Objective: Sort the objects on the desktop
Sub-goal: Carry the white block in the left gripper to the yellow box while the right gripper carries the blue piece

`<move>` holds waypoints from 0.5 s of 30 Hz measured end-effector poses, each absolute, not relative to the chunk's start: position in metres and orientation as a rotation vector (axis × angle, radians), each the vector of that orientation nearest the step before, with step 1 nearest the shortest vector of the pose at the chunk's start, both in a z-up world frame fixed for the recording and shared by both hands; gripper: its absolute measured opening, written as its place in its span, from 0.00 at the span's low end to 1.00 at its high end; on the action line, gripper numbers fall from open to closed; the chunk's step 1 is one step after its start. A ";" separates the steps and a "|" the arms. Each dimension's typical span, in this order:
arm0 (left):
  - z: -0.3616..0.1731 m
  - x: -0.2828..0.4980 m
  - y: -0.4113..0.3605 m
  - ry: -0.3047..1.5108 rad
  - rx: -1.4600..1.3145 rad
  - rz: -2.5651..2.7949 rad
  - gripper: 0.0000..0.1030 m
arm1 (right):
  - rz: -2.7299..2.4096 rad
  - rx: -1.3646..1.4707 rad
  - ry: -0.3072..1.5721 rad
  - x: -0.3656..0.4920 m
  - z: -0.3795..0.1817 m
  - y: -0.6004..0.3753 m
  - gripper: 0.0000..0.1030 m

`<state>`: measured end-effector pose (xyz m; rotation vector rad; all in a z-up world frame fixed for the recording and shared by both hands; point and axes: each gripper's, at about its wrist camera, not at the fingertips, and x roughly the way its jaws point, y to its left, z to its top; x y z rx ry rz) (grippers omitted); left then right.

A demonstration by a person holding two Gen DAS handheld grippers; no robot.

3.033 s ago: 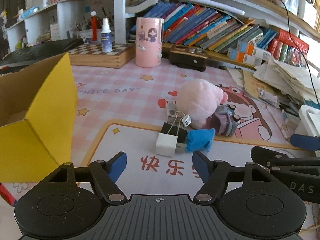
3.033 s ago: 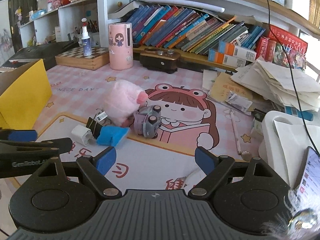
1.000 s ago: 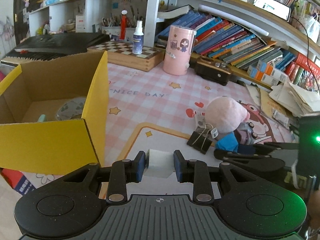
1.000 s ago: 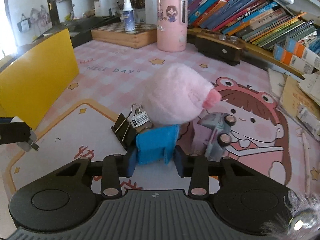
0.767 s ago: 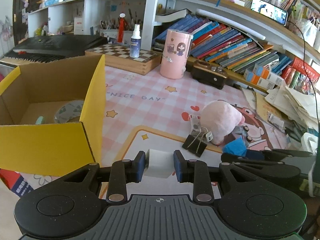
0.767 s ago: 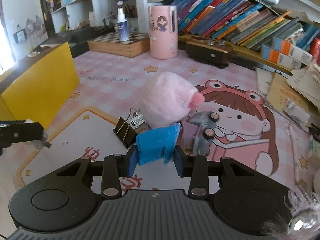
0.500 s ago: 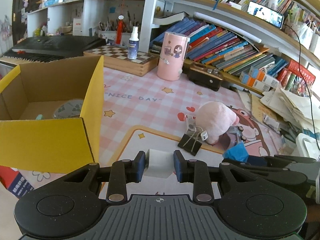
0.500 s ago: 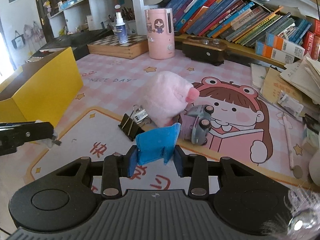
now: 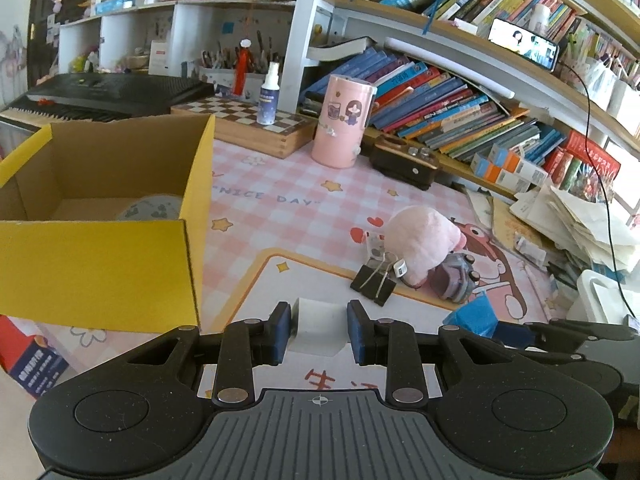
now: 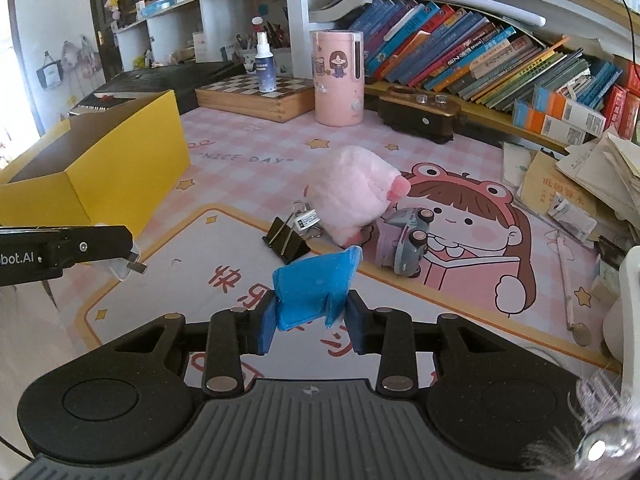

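My left gripper (image 9: 319,330) is shut on a white plug adapter (image 9: 318,326), held above the mat just right of the yellow cardboard box (image 9: 100,264). The same adapter (image 10: 120,264) shows at the left of the right wrist view, its metal prongs sticking out. My right gripper (image 10: 308,322) is shut on a blue folded paper piece (image 10: 314,284), lifted off the mat. Still on the mat lie a black binder clip (image 10: 286,242), a pink plush toy (image 10: 354,196) and a small grey toy car (image 10: 408,240).
The box holds a roll of tape (image 9: 150,207). At the back stand a pink cylinder container (image 9: 343,120), a chessboard box (image 9: 244,122) with a spray bottle (image 9: 267,94), a dark wooden case (image 9: 404,162) and leaning books. Loose papers (image 9: 576,216) pile at the right.
Both grippers have lifted and drawn back from the pile with their objects held. The plush, clip and car now sit farther off; the box looks lower in the left view.
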<state>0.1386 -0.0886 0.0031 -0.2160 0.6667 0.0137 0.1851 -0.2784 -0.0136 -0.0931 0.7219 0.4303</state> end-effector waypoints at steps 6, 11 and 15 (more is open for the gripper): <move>0.003 0.125 -0.078 0.657 -0.229 0.020 0.28 | 0.445 -0.107 0.720 0.172 -0.011 -0.268 0.32; 0.004 0.111 -0.065 0.648 -0.237 0.023 0.28 | 0.456 -0.121 0.714 0.157 -0.009 -0.254 0.32; 0.006 0.098 -0.053 0.641 -0.241 0.024 0.28 | 0.469 -0.134 0.707 0.143 -0.006 -0.240 0.31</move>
